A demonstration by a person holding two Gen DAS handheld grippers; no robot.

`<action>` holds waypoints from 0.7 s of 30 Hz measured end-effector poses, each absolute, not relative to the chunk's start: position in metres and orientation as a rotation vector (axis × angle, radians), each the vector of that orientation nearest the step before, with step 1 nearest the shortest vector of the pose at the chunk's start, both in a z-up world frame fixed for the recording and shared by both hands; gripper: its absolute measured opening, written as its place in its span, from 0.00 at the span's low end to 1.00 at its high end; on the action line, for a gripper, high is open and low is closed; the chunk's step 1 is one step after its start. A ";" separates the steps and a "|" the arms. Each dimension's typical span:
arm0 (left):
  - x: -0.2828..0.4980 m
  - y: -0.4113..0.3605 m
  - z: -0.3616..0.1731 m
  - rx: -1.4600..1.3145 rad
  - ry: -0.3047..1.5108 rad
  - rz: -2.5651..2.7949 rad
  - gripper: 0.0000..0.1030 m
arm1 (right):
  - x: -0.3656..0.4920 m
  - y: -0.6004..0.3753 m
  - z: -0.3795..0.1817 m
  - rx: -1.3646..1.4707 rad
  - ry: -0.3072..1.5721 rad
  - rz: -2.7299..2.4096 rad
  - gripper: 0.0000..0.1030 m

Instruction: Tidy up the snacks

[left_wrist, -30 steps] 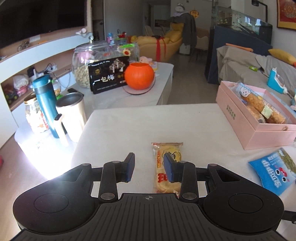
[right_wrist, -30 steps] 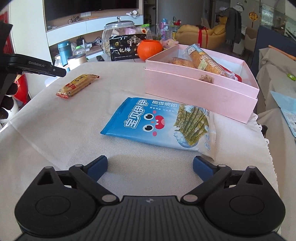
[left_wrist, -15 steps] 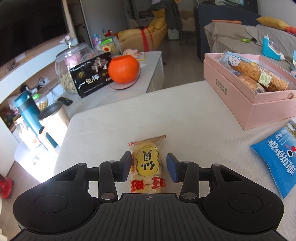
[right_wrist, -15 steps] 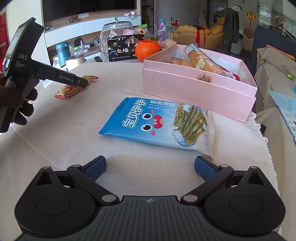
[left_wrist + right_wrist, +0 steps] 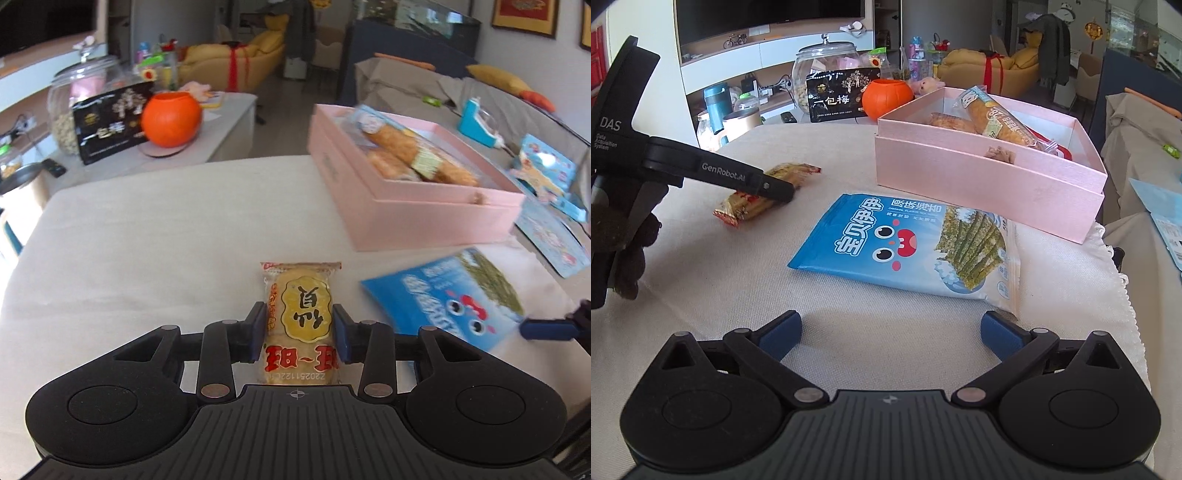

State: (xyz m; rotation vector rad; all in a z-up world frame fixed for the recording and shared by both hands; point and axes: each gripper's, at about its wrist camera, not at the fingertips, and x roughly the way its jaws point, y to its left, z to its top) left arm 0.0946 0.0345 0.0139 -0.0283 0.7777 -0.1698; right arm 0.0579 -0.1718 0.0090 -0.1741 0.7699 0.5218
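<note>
Now the left gripper point(image 5: 299, 334) jaws have just been closing around the cracker packet point(image 5: 300, 317); the right gripper point(image 5: 891, 332) gapes empty above the tabletop point(image 5: 738, 266).

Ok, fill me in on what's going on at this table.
A person is tidying snacks with a handheld gripper in each hand. The left gripper has its jaws around the yellow rice cracker packet lying on the table and has just been closing on it. The right gripper hangs open, near the blue seaweed snack bag. The pink box already holds a few packets.
</note>
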 end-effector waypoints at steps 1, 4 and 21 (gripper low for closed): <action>0.093 0.024 0.014 -0.003 0.780 -0.188 0.41 | 0.058 -0.172 0.009 -0.175 0.771 0.523 1.00; 0.085 0.008 0.013 0.032 0.788 -0.220 0.40 | 0.060 -0.175 0.011 -0.160 0.796 0.519 1.00; 0.041 0.038 0.003 -0.001 0.657 -0.068 0.40 | 0.144 -0.122 0.013 0.205 0.915 -0.163 1.00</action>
